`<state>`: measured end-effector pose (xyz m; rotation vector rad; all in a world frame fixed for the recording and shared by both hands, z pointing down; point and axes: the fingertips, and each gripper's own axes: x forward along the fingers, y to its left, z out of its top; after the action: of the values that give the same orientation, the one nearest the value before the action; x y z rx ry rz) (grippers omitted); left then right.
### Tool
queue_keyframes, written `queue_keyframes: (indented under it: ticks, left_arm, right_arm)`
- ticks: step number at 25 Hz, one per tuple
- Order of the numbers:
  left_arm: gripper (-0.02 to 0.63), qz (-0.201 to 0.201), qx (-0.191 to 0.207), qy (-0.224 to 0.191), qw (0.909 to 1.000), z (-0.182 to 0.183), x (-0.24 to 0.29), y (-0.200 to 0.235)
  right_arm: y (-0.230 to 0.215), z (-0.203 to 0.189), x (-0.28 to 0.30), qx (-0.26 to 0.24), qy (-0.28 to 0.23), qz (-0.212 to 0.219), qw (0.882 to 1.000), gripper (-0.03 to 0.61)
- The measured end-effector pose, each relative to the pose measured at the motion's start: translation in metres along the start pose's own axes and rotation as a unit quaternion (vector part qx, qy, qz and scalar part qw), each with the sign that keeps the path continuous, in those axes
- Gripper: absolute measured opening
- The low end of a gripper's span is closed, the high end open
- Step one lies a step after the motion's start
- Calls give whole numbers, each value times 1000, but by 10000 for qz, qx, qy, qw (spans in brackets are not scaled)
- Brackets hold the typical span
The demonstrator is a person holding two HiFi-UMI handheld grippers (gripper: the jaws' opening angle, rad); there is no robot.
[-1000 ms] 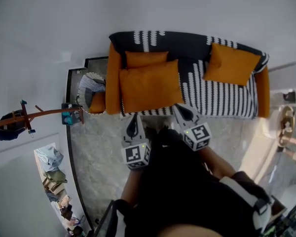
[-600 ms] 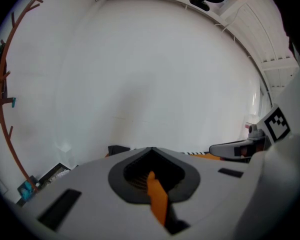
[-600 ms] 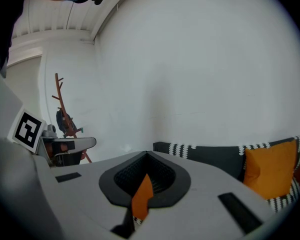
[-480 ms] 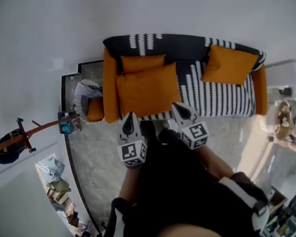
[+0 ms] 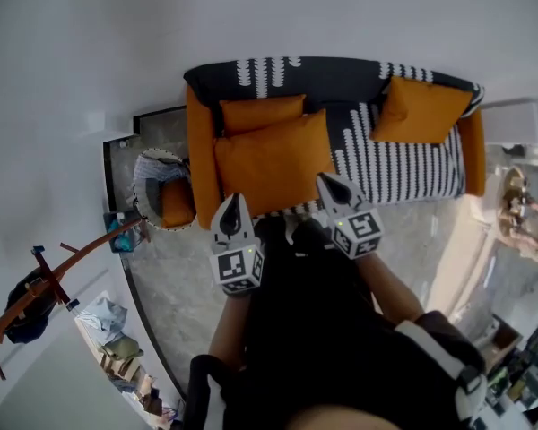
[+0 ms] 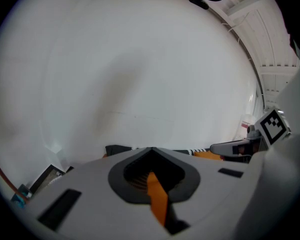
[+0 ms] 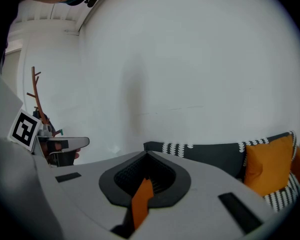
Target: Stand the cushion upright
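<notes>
White wall is seen behind everything, grey stone floor in front. Sofa is set against the wall: black-and-white striped seat and back, orange arms.

Person in dark clothing is seen from above, standing at the sofa's front edge and facing its left half.

Large orange cushion is laid flat on the left part of the seat, not upright. Its rear edge is touching a smaller orange cushion, which is propped against the backrest. A third orange cushion is leaned tilted at the right end of the sofa, well apart from the other two.

Left gripper is held just beside the seat's front edge, near the large cushion's left front corner. Fingers are closed together, nothing between them. Right gripper is held over the large cushion's right front corner. Whether it is touched cannot be told. Fingers are likewise closed, nothing held.

Round basket with something orange inside is placed on the floor beside the sofa's left arm. Brown coat stand is seen further left.
</notes>
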<state>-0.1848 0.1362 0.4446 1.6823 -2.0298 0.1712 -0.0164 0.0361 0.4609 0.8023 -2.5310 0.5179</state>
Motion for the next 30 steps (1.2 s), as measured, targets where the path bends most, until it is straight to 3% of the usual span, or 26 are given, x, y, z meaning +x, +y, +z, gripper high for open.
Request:
queue_keyframes:
  ticks: [9, 19, 23, 30]
  left_arm:
    - [-2, 53, 69, 316, 9995, -13, 39, 18]
    - [0, 313, -368, 628, 9969, -44, 93, 29]
    - [22, 316, -276, 814, 9958, -63, 111, 33]
    - [100, 326, -421, 1297, 9901, -116, 136, 55]
  right_arm:
    - [-29, -6, 39, -2, 279, -132, 9995, -9]
    - [-62, -32, 88, 19, 729, 94, 9973, -9]
    - [-76, -51, 112, -17, 1031, 156, 9945, 81]
    - [-97, -102, 146, 86, 1541, 140, 9879, 167]
